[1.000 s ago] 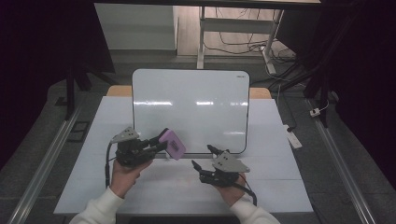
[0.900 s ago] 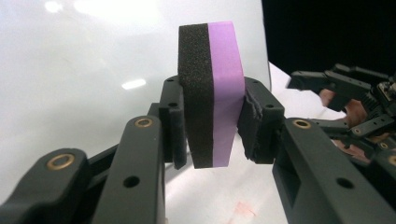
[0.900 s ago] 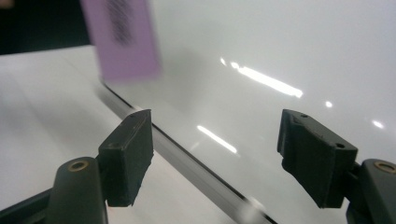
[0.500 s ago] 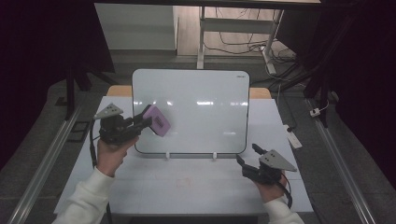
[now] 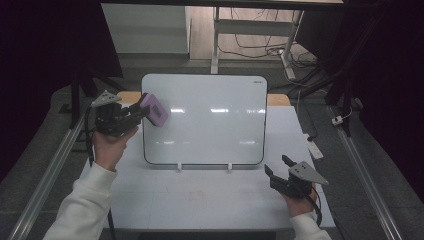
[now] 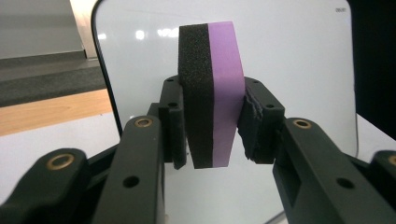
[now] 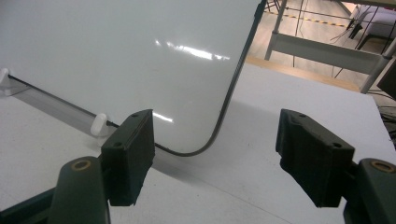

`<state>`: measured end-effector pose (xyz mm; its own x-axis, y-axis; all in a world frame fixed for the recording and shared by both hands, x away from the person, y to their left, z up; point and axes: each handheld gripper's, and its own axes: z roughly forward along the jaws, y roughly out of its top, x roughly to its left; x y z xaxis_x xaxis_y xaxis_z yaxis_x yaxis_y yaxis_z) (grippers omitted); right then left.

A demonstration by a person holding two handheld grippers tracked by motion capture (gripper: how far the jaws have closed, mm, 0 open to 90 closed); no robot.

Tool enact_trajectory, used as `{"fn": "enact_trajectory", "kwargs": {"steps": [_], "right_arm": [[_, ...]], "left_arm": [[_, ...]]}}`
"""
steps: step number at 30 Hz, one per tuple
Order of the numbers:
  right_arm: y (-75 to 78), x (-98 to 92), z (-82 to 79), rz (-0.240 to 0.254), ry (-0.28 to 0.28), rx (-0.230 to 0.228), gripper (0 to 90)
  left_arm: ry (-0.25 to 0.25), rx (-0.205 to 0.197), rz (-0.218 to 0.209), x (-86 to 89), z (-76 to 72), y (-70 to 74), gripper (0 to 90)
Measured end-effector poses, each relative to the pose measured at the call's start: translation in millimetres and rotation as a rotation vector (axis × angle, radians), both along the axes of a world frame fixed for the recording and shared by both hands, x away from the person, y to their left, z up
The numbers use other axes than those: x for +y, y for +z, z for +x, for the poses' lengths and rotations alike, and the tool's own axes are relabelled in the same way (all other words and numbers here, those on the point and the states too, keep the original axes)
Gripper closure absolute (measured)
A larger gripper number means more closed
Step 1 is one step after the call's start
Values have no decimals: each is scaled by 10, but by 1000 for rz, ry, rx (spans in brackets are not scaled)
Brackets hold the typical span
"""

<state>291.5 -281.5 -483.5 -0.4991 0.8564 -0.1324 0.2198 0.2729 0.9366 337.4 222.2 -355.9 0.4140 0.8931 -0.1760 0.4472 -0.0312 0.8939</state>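
Here the left tongs (image 5: 131, 115) clamp a purple-and-black eraser (image 5: 154, 109) at the whiteboard's (image 5: 210, 120) upper left corner, seemingly ready to wipe. The right tongs (image 5: 278, 167) wait gaping, holding nothing, near the bench's (image 5: 200, 200) front right corner.

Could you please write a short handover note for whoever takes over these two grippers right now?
Left gripper: shut on the purple-and-black eraser, held up at the whiteboard's upper left edge.
Right gripper: open, nothing between the jaws, low over the table near the board's lower right corner; its jaws have just been closing a little.
Whiteboard: propped upright on the table on small white feet, surface looks clean, no marks visible.
Done: eraser picked up and raised.
Left: probably wiping the board; whether eraser and board touch, I cannot tell.
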Motion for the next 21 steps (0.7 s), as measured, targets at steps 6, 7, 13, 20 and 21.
{"fn": "enact_trajectory", "kwargs": {"steps": [6, 7, 13, 20, 21], "right_arm": [[-9, -3, 1, 0, -3, 1, 279], [-12, -3, 1, 0, -3, 2, 278], [-42, 4, 14, -2, -1, 12, 278], [-40, 8, 10, -5, -3, 9, 278], [-42, 7, 11, -5, -3, 9, 278]], "left_arm": [[7, -15, 15, -187, 203, -9, 637], [9, -25, 13, -216, 219, 0, 637], [24, -69, 65, -417, 323, 35, 637], [36, -70, 71, -522, 497, 31, 638], [38, -70, 74, -532, 517, 23, 638]]}}
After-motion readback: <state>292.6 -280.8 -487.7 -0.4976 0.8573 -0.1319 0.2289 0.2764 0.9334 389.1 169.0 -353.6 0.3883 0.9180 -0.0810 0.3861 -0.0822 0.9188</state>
